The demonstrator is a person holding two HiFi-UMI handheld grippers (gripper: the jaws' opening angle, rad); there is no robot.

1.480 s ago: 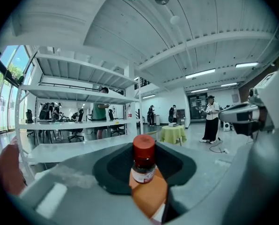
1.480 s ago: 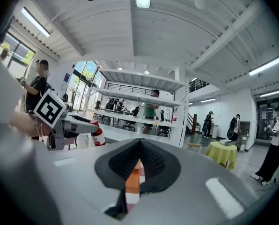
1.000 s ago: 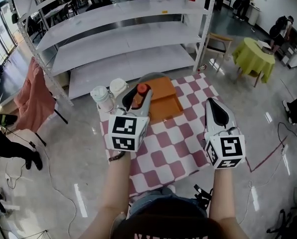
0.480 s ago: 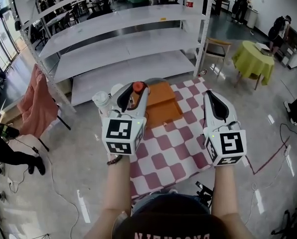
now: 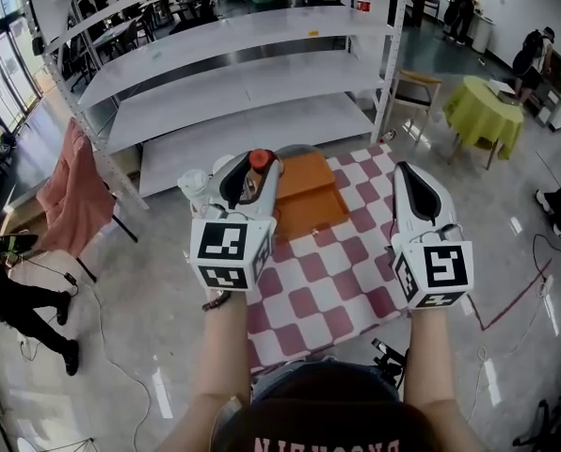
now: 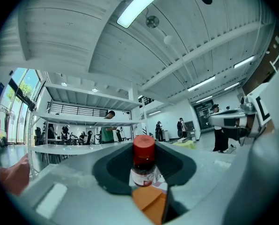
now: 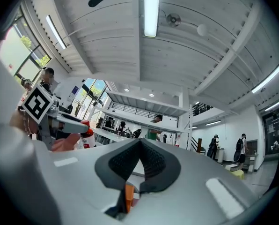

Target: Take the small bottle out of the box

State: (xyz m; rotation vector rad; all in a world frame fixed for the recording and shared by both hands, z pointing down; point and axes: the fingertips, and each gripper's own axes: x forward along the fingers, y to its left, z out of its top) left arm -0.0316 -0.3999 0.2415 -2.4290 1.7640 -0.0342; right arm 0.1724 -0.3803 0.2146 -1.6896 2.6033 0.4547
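Note:
The small bottle (image 5: 258,164), dark with a red cap and a white label, is held upright between my left gripper's (image 5: 251,175) jaws, lifted above the left edge of the open orange box (image 5: 306,196). In the left gripper view the bottle (image 6: 143,164) stands between the dark pads, with the orange box (image 6: 150,206) below it. My right gripper (image 5: 405,179) hangs over the right side of the checkered table, shut and empty. From the right gripper view (image 7: 140,143) the bottle (image 7: 87,138) shows far left in the other gripper.
The box sits on a red-and-white checkered table (image 5: 329,281). White lidded cups (image 5: 194,185) stand at the table's left corner. A white shelf rack (image 5: 233,73) is behind, a pink cloth (image 5: 71,196) to the left, and a yellow-green table (image 5: 486,108) to the right.
My left gripper has risen with the bottle, from down at the box to above its left edge. The right gripper has stayed shut and nearly still.

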